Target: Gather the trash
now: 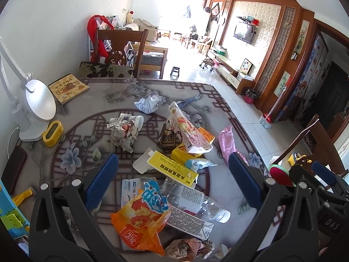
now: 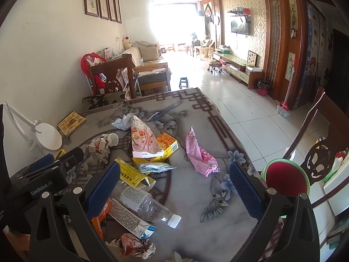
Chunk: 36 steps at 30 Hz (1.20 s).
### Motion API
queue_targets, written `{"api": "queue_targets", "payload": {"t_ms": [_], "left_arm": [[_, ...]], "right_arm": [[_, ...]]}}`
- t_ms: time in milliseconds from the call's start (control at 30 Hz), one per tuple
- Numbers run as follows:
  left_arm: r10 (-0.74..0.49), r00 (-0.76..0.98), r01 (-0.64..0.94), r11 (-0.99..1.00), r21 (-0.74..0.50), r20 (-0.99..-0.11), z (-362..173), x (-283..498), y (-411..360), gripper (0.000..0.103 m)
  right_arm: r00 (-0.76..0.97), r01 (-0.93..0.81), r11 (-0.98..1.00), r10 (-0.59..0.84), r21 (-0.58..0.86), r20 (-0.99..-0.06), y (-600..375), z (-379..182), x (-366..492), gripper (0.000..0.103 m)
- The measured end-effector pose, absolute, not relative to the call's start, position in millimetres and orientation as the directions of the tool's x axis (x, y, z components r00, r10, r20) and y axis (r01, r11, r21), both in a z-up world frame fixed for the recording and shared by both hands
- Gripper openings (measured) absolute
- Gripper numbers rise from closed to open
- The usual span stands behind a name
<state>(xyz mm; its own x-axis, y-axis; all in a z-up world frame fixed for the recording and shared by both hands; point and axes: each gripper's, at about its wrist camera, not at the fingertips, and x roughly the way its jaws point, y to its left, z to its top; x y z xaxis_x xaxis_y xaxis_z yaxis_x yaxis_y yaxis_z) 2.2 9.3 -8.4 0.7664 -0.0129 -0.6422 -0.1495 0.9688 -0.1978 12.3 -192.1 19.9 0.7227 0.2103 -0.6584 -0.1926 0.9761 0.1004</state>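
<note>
Above the counter (image 1: 220,100), both the left gripper (image 1: 174,181) and right gripper (image 2: 174,187) are hovering wide and empty over trash lying around the clear bottle (image 2: 148,203), which is calling for a low, centred pinch on its body.

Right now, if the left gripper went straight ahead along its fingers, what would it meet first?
Probably the yellow carton lying flat between the open fingers of the left gripper, with the clear plastic bottle just below; depth is uncertain.

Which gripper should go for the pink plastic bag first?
Right. The pink plastic bag lies between the right gripper's open jaws, ahead; for the left gripper it sits off by the right jaw.
</note>
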Motion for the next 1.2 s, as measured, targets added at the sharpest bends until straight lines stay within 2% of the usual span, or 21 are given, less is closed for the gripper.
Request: {"api": "queue_targets", "payload": {"t_ms": [1200], "left_arm": [[-0.001,0.756,-0.172,0.965,-0.199,-0.655,-10.3,7.7,16.2,0.099]], "right_arm": [[0.715,-0.184,0.977,0.206,0.104,-0.668,-195.7,11.8,17.5,0.096]]}}
